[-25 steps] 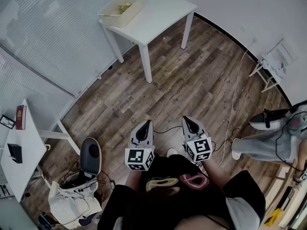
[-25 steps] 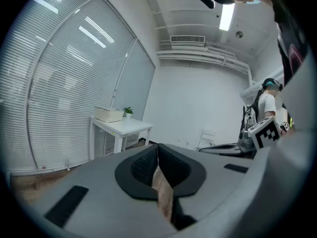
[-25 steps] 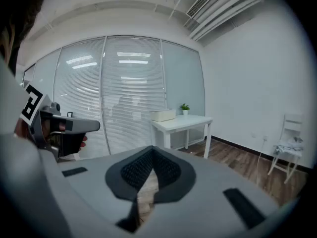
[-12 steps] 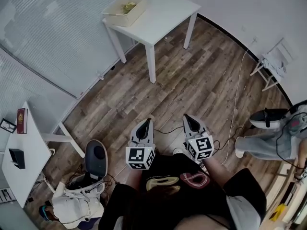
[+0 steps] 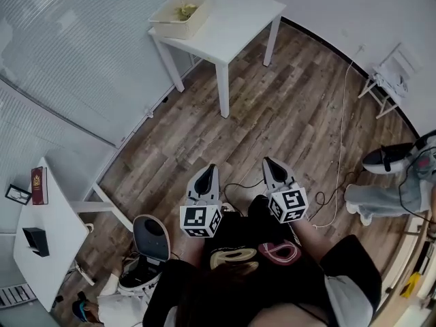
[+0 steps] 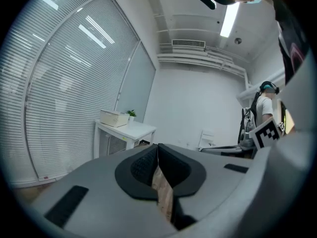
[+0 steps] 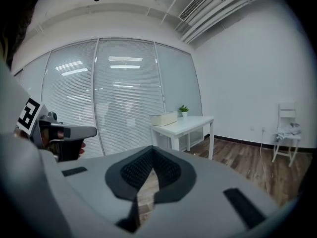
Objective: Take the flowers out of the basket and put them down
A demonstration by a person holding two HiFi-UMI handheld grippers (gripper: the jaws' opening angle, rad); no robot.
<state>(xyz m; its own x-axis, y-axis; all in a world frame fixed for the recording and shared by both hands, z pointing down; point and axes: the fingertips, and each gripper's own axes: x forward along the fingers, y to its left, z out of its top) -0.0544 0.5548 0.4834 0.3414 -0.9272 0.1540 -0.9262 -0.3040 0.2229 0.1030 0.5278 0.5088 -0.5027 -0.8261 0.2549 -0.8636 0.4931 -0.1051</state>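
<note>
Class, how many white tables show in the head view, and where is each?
2. One table stands at the top, carrying the basket; the other table is at the lower left, holding a red book. More may lie out of frame.

head view: steeply down from above | gripper views: near-level along jaws | shared: distant white table (image 5: 240,18) with basket (image 5: 170,28)
</note>
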